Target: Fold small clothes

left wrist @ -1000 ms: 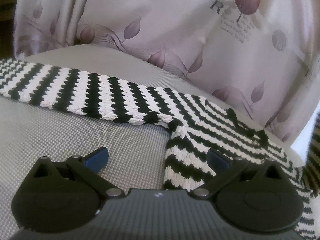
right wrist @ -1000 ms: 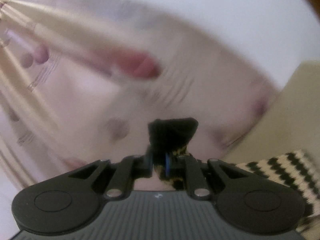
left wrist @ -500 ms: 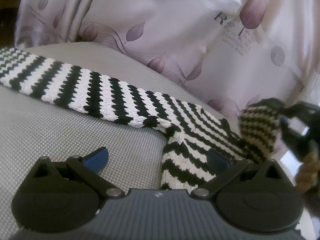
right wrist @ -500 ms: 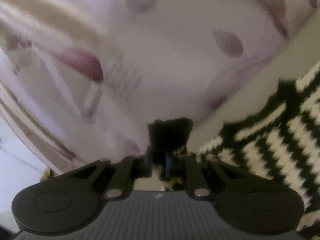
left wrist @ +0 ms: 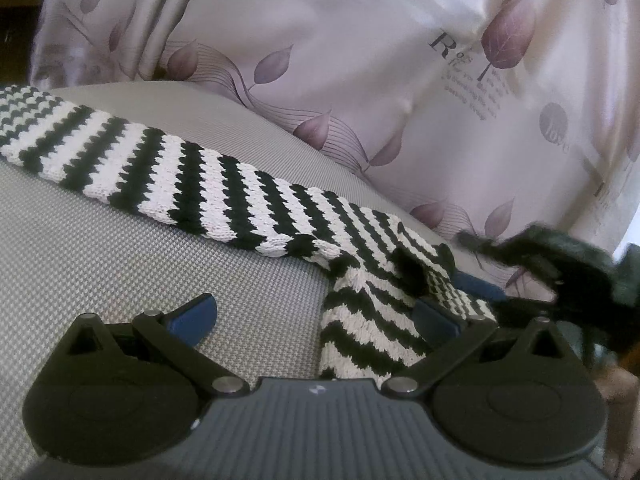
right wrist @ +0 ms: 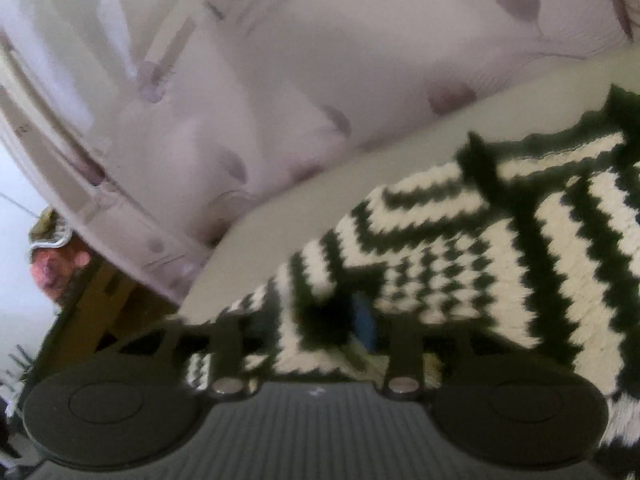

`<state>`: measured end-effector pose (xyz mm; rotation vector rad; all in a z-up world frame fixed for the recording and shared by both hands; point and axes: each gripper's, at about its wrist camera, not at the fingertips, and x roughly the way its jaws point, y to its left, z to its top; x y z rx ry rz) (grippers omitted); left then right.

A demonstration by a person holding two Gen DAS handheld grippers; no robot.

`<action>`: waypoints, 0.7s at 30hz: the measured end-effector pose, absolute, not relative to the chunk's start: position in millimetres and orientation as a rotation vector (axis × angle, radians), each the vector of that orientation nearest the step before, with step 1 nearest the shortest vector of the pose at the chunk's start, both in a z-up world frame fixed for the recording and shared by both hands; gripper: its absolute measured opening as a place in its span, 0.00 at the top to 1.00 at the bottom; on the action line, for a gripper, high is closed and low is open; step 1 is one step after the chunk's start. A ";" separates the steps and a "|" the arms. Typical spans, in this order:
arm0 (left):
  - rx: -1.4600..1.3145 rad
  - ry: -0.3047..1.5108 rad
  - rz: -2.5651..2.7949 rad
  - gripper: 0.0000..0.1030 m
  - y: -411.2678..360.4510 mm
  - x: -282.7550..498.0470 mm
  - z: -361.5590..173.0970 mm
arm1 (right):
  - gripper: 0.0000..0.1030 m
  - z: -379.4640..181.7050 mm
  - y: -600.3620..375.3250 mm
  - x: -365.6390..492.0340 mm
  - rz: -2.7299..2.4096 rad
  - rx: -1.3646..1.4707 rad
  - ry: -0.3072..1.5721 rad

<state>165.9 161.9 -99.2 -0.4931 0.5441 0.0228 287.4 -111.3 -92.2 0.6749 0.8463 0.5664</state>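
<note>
A black-and-white striped knit sweater (left wrist: 224, 196) lies on the grey woven surface (left wrist: 100, 264), one sleeve stretched out to the left. My left gripper (left wrist: 314, 316) is open and low. Its left pad (left wrist: 192, 314) is over bare surface and its right pad (left wrist: 436, 316) is at the edge of the sweater's body. My right gripper (left wrist: 560, 276) comes in from the right onto the body. In the blurred right wrist view its jaws are opening over the sweater (right wrist: 500, 248). Folded-over striped knit lies between and under the right gripper (right wrist: 312, 320), with no pad pressing it.
A pale curtain (left wrist: 360, 80) printed with purple leaves hangs close behind the surface. In the right wrist view the surface's edge (right wrist: 248, 248) drops off to the left, with wooden furniture (right wrist: 92, 312) below it. A person's hand shows at the far right (left wrist: 620, 392).
My right gripper swept in from the right carrying a dark knit end, came down over the sweater's body, and its jaws parted. The left gripper barely moved.
</note>
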 end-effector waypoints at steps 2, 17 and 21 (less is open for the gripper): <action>-0.490 0.547 0.025 0.00 161.3 166.4 -99.0 | 0.29 -80.1 -121.7 274.4 0.582 0.695 0.785; -0.613 0.493 0.168 0.05 268.3 126.6 -40.9 | 0.25 -40.2 -211.4 104.8 0.695 0.713 0.720; -0.641 0.498 0.305 0.05 340.4 115.3 -21.4 | 0.25 -36.3 -237.4 67.2 0.662 0.717 0.720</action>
